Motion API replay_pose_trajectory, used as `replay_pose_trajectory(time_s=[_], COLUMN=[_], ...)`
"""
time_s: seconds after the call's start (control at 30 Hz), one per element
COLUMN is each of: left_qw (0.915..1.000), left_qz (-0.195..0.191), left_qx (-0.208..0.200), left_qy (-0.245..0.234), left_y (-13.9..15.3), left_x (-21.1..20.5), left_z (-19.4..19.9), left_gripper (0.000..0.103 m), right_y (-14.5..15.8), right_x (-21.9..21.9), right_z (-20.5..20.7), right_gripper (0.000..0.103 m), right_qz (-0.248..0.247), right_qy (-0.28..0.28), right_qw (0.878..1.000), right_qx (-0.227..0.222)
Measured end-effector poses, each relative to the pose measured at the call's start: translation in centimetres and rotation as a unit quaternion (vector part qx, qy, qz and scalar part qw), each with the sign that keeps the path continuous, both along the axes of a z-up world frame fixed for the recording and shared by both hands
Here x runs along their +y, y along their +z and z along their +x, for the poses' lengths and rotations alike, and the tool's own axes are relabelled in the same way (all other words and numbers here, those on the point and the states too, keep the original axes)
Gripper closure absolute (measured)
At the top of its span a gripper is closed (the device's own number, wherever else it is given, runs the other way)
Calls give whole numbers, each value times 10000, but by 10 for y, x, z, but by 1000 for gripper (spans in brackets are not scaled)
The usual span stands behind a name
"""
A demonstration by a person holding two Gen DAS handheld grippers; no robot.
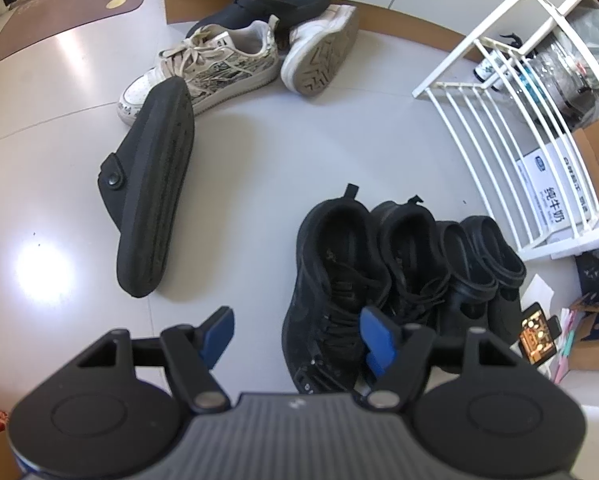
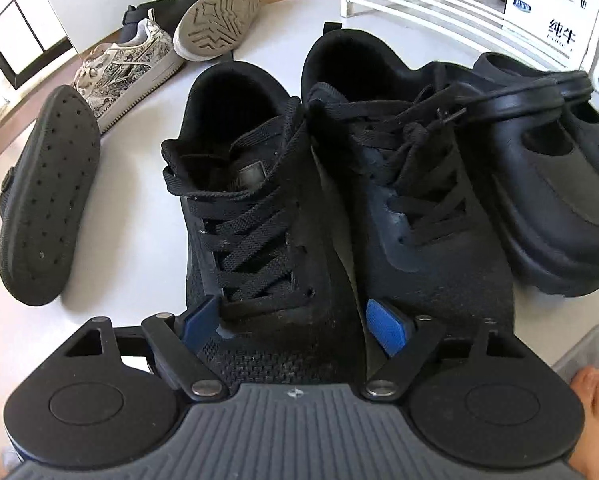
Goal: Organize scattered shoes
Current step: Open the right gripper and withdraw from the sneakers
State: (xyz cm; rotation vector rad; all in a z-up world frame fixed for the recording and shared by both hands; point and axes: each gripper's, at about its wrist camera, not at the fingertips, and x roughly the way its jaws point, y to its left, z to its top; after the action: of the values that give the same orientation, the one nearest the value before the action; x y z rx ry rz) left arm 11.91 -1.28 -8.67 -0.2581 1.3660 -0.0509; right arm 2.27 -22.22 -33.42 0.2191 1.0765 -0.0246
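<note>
Right tool (image 2: 295, 322), jaws wide, straddles the toe of a black sneaker (image 2: 251, 216) without gripping; left tool (image 1: 297, 334) open, empty, above floor (image 1: 251, 160).

The left gripper (image 1: 297, 338) points steeply downward, its blue-padded jaws spread apart with nothing between them. The right gripper (image 2: 295, 320) also tilts down, jaws wide, blue pads (image 2: 387, 326) flanking but not pressing. Bare toes (image 2: 593, 390) show at lower right.
</note>
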Motion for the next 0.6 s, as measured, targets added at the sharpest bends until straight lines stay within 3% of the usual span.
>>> replay_pose_trajectory(time_s=[0.23, 0.37, 0.6], left_qw=[10000, 9999, 9996], left_qz=[22, 97, 243], left_qx=[-37, 25, 49], left_qy=[-36, -8, 120], left_y=[2, -3, -8], left_x=[-3, 2, 27], left_z=[-2, -1, 9], left_gripper=[30, 30, 28], right_y=[6, 16, 16], right_x=[-2, 7, 0], right_z=[-2, -3, 13], right_gripper=[20, 19, 18], right_qz=[-190, -545, -40], right_qy=[-12, 79, 365], right_qw=[9997, 9984, 9987], right_qx=[118, -133, -362])
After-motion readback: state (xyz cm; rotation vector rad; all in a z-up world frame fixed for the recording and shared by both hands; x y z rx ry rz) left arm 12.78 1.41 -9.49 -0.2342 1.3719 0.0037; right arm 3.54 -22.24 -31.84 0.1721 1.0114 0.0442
